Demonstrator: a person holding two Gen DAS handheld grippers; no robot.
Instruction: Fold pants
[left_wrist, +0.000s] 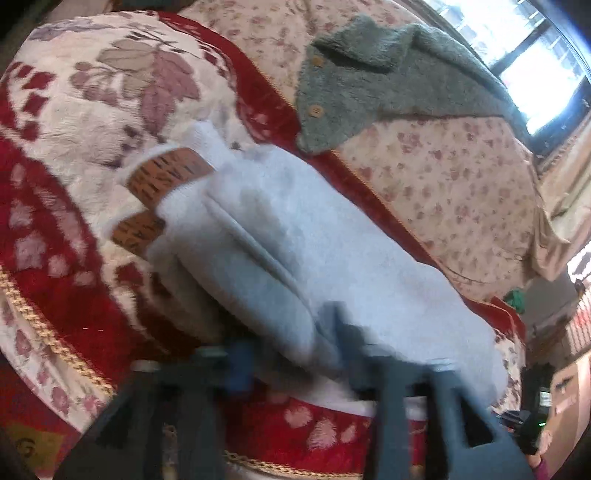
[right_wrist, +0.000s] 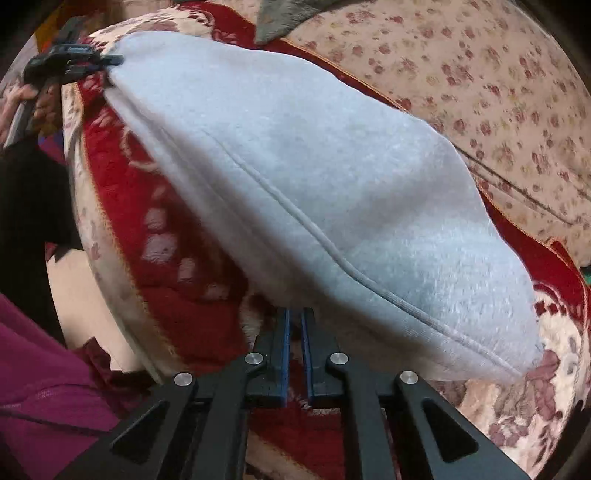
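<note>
Light grey pants (left_wrist: 295, 236) lie folded over a red and cream flowered blanket (left_wrist: 74, 110), with brown lettered labels (left_wrist: 166, 177) at their far end. My left gripper (left_wrist: 291, 347) is blurred at the pants' near edge. Its fingers stand apart with cloth lying between them, so it is open. In the right wrist view the pants (right_wrist: 314, 166) stretch across the blanket (right_wrist: 166, 240). My right gripper (right_wrist: 295, 315) is shut at their near edge, which is raised slightly off the blanket there. The left gripper (right_wrist: 110, 64) sits at the pants' far left corner.
A grey-green fleece jacket (left_wrist: 369, 74) with wooden buttons lies behind the pants on a pale flowered sheet (left_wrist: 443, 184). A bright window (left_wrist: 535, 55) is at the far right. A person's magenta sleeve (right_wrist: 37, 369) is at the lower left of the right wrist view.
</note>
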